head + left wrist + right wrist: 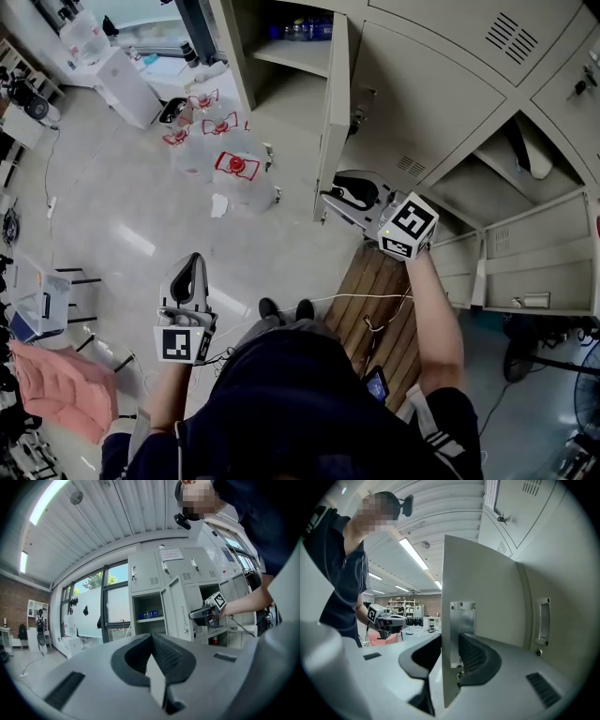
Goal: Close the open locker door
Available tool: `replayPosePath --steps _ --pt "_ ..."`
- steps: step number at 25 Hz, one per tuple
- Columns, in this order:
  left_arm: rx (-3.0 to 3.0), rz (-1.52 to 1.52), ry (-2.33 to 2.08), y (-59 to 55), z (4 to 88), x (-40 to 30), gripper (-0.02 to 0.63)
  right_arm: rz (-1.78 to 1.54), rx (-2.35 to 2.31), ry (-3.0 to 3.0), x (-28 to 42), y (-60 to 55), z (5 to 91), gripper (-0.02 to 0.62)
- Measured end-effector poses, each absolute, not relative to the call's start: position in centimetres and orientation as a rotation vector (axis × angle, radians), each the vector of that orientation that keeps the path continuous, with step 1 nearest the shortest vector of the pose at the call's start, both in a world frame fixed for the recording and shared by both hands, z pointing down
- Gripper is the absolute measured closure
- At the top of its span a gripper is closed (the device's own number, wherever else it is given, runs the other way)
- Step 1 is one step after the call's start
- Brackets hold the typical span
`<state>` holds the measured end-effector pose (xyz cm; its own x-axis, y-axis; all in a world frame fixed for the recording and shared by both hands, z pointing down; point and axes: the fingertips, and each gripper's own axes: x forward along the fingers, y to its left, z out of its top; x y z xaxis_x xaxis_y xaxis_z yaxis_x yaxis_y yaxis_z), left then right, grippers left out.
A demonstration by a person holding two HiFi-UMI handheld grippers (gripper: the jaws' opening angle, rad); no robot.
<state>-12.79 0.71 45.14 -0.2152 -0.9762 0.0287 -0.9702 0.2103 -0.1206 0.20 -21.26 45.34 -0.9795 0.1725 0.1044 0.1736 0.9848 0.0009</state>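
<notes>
Locker door (pixel 335 112) ajar, pale glossy floor (pixel 122 220)

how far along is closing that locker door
Done: the right gripper is at the locker door, jaws either side of its free edge, apparently gripping. In hand: that grip. Left: the whole swing; the door stands wide open, the shelf inside exposed. The left gripper hangs idle, jaws shut.
</notes>
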Motion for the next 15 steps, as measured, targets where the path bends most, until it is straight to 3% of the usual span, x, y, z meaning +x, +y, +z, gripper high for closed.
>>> replayPosePath --steps 15 --pt "-1.866 -0.207 2.465 1.4 45.5 -13.9 0.601 -0.06 -0.191 -3.008 -2.7 -20.3 45.3 0.482"
